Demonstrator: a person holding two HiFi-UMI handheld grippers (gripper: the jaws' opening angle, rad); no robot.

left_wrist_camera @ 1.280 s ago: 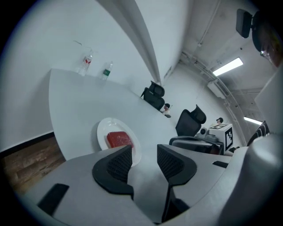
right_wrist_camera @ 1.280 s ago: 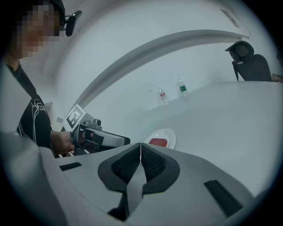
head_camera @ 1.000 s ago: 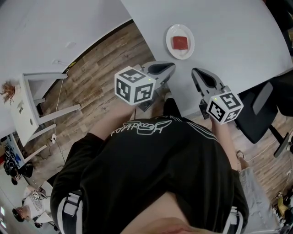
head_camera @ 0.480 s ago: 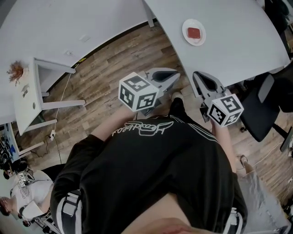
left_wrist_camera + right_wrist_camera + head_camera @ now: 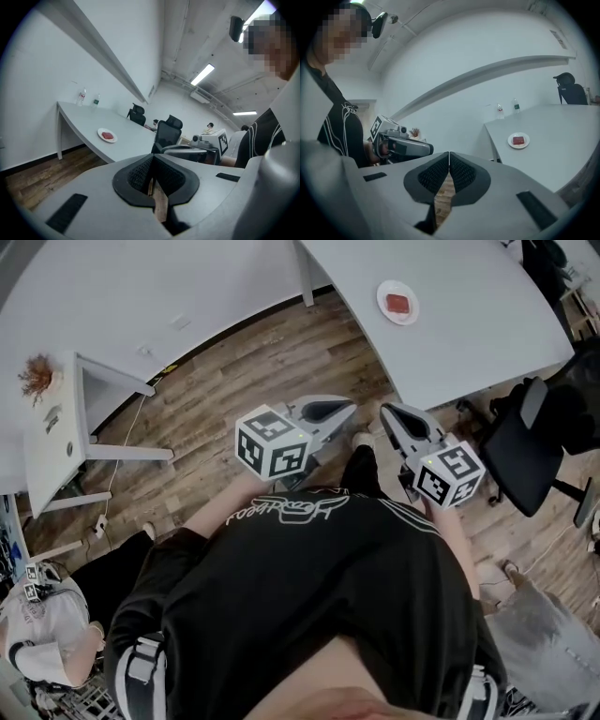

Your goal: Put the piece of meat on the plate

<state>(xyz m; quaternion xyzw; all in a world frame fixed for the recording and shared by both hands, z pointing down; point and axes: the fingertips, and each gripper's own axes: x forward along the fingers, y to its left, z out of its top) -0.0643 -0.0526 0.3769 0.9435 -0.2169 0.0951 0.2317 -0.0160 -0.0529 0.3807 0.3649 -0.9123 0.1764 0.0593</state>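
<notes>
Head view, from the left: a small white side table [image 5: 56, 442] with a dried plant [image 5: 37, 379] stands on the wood floor [image 5: 234, 362]. The left gripper [image 5: 345, 409] and the right gripper [image 5: 388, 415] are both held out over that floor, in front of the person's chest and well apart from the grey worktop [image 5: 469, 343]. Far up the worktop sits the plate [image 5: 385, 294], and the piece of meat [image 5: 400, 304] already lies in the middle of it. A black office chair [image 5: 525, 446] stands further right.

In the left gripper view its fingers [image 5: 140, 173] are pressed together with nothing between them, and in the right gripper view the fingers [image 5: 461, 173] likewise meet at the tips and carry nothing.

By my reading the placing step is finished, since the meat rests on its plate and neither gripper carries anything. The next move seems to call for nothing on the meat itself (unless a fresh attempt is meant, which would need a walk to the worktop and the fingers spread first).

White cursive lettering crosses the black shirt [image 5: 291, 507], but I cannot read it from above. The marker cubes [image 5: 273, 442] bear only black-and-white squares. The labels on the two bottles [image 5: 500, 110] are too small to read.
</notes>
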